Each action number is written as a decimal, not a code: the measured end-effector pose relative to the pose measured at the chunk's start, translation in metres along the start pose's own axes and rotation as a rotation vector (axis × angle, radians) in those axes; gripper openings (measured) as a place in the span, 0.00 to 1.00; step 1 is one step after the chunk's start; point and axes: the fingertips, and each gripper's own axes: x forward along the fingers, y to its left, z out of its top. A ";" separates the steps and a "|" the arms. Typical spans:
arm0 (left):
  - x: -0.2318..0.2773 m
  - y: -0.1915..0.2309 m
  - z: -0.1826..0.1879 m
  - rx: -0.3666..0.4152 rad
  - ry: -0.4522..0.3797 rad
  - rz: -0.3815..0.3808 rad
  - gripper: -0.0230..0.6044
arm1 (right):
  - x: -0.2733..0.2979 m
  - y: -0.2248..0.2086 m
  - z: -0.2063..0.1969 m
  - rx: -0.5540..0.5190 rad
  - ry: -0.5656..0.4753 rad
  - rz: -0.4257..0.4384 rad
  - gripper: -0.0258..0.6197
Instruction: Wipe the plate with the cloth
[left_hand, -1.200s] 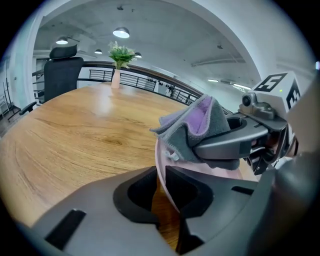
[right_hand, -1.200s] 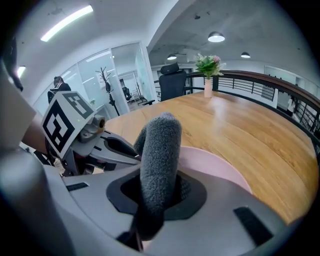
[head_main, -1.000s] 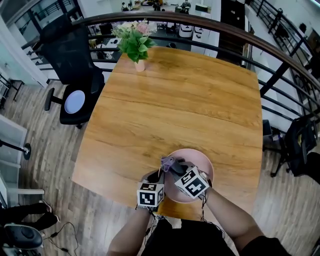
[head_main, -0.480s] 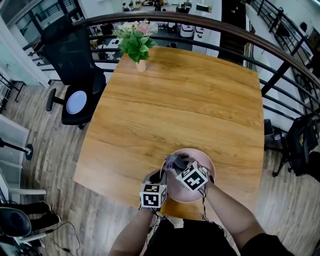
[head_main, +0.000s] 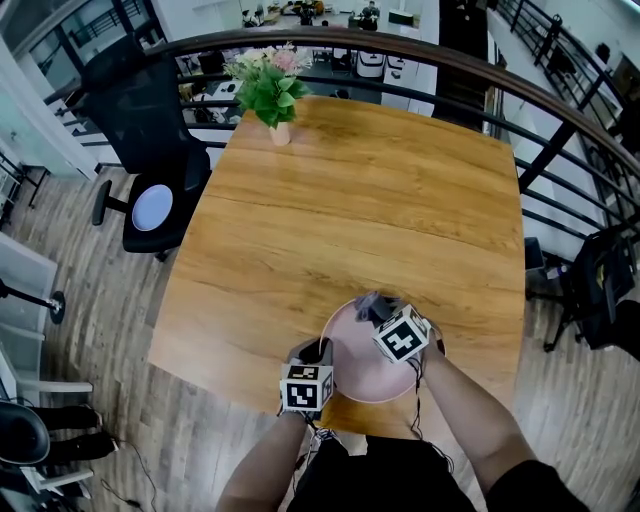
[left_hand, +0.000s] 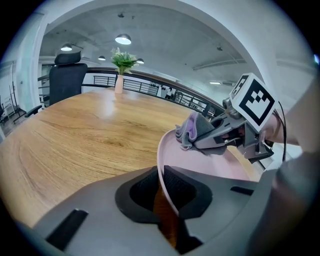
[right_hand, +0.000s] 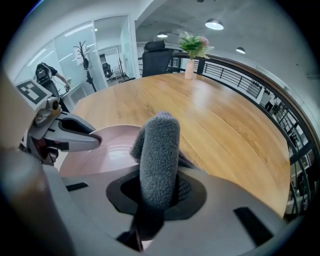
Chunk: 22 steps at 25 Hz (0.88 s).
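Black office chair (head_main: 150, 130) stands far left off the wooden table (head_main: 370, 200), with a flower pot (head_main: 272, 95) at the table's far edge. At the near edge the left gripper (head_main: 318, 352) is clenched on the left rim of the pink plate (head_main: 352, 372), the rim pinched between both jaws; the plate sits near the table's near edge, slightly right of centre. Just right, the right gripper (head_main: 380, 312) points down over the plate, grasping the grey-purple cloth (right_hand: 159, 150), which is bunched between its jaws and pressed on the plate's far part by the rim.
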 end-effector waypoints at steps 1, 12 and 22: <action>0.000 0.000 0.000 -0.002 0.002 -0.002 0.12 | -0.003 -0.006 -0.004 0.001 0.012 -0.015 0.15; -0.001 -0.002 0.000 -0.009 0.004 0.000 0.12 | -0.033 -0.029 -0.040 0.018 0.063 -0.071 0.15; 0.000 -0.002 0.001 -0.021 0.019 -0.008 0.12 | -0.052 -0.014 -0.084 0.114 0.087 -0.072 0.15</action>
